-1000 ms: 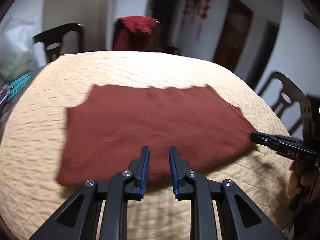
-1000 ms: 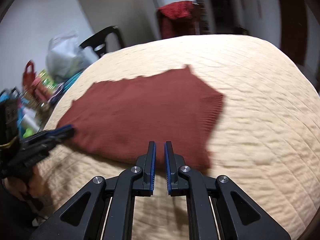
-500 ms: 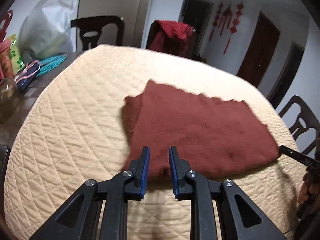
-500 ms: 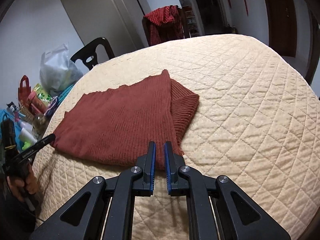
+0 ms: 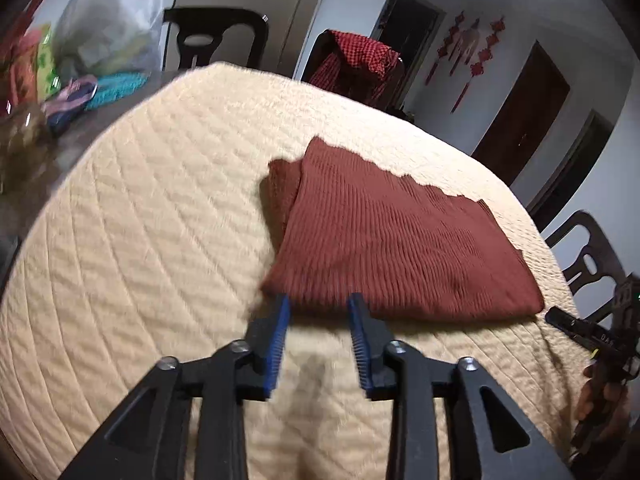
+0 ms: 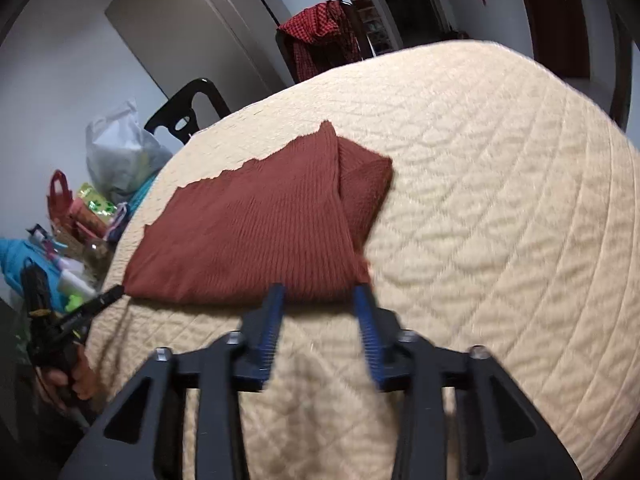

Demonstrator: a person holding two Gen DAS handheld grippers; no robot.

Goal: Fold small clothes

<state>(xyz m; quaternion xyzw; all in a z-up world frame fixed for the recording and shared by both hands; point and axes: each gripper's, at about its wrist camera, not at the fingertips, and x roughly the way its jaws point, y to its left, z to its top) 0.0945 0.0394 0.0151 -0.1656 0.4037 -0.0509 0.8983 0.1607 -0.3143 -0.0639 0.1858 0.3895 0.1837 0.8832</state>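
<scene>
Sweater [image 5: 396, 236] is lying folded flat on the quilted table [image 5: 140, 240], both grippers just letting go: left gripper [image 5: 318, 304] and right gripper [image 6: 320, 294] are spreading, nothing between them. Probably regrabbing the near corners for another fold next.

Two black hand-held grippers with blue-lined fingers

Each gripper, left [image 5: 319, 306] and right [image 6: 319, 294], is built of black angular links with triangular cut-outs, joined by round silver screws behind the ribbed blue pads [image 5: 279, 340]. White lettering is printed on the right gripper's finger where it is seen from the side, and a green light is lit on its body.
</scene>
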